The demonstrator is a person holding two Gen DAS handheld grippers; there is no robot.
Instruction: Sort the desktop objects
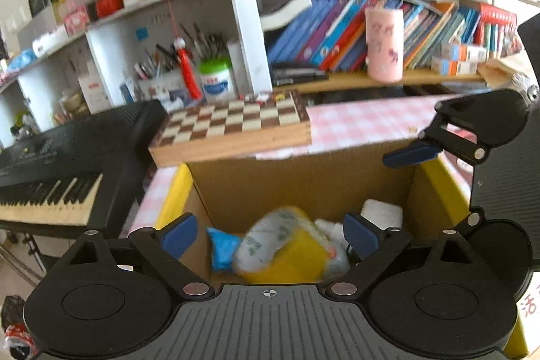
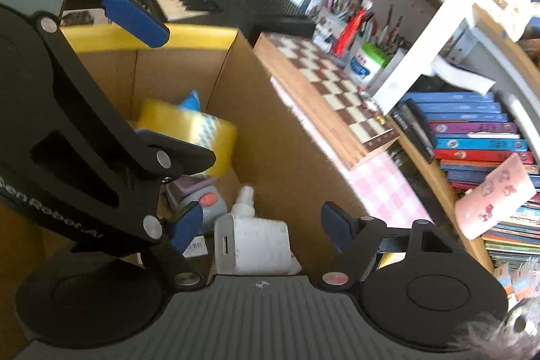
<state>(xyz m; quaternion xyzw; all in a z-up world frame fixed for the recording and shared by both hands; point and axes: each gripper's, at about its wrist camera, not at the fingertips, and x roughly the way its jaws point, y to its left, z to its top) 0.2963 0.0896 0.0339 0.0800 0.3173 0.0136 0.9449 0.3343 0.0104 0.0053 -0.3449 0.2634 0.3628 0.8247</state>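
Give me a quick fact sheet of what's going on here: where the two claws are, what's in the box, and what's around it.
setting: desk with pink checked cloth, shelves of books behind
container: open cardboard box with yellow rim
in the box: yellow tape roll, white charger, small white bottle, blue wrapper
left claw: open above the box, nothing gripped
right claw: open above the charger, nothing gripped
beside the box: chessboard, black keyboard
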